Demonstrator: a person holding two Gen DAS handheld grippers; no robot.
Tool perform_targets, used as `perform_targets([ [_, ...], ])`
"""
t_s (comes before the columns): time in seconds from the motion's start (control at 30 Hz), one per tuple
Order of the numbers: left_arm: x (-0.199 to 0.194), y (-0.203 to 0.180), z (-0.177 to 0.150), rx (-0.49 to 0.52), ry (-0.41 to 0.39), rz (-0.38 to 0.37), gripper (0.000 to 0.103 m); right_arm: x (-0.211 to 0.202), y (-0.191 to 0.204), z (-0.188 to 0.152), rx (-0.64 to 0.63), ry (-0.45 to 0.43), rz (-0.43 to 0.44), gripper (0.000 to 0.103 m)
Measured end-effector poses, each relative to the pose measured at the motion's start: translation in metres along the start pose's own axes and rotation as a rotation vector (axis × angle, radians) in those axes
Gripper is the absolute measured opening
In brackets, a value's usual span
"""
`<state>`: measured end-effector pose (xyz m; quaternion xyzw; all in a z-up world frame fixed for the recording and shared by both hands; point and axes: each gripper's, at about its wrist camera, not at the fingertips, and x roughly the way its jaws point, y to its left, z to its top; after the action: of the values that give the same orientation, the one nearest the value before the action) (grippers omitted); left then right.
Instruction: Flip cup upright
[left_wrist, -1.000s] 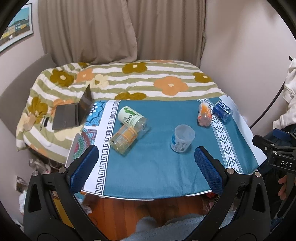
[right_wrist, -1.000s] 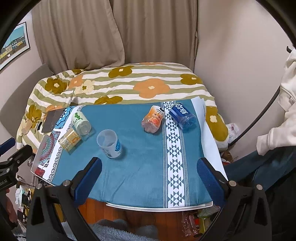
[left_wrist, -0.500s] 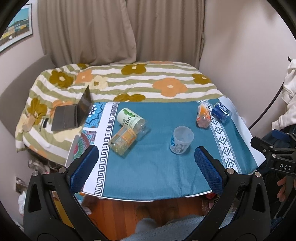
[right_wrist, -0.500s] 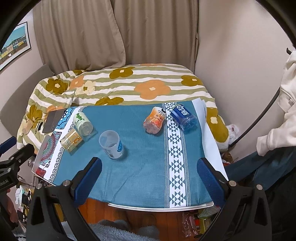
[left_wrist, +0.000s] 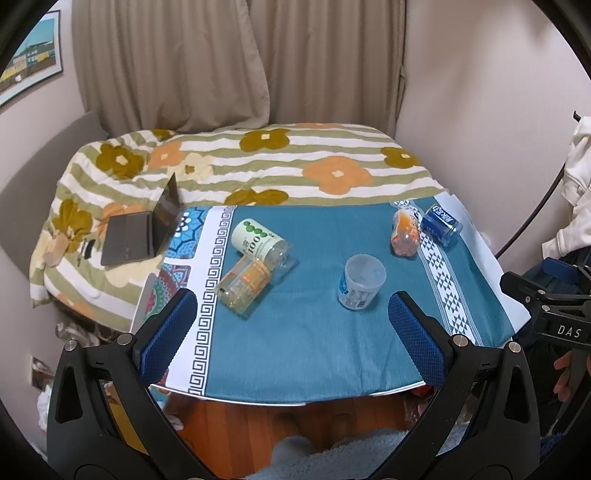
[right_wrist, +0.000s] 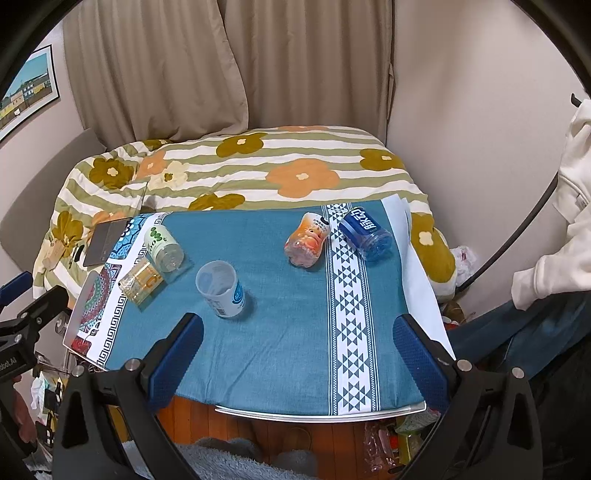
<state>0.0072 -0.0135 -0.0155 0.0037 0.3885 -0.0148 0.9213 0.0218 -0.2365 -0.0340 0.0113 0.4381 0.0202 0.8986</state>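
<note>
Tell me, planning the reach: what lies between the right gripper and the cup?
Only bare blue cloth lies between the right gripper and the cup, per the right wrist view.

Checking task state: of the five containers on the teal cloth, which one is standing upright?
The translucent cup with the blue label, mid-cloth, mouth up. The green-dotted bottle, amber jar, orange bottle and blue bottle all lie on their sides.

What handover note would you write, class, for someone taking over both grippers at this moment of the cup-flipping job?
Left gripper: jaws open, empty, held back from the table's near edge.
Right gripper: jaws open, empty, also held back.
Cup: standing mouth up on the teal tablecloth, left of centre, touching nothing.
Done: the cup appears upright.
Left: nothing obvious; the four bottles lying on their sides are not part of the job.
</note>
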Motion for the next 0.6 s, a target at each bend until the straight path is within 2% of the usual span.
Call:
perform_targets([
  [0.6,0.0014,0.0006,0.0011,0.009,-0.008,-0.001,0.103,0.0013,-0.0012,0.0011,0.002,-0.001,-0.001,0.102],
])
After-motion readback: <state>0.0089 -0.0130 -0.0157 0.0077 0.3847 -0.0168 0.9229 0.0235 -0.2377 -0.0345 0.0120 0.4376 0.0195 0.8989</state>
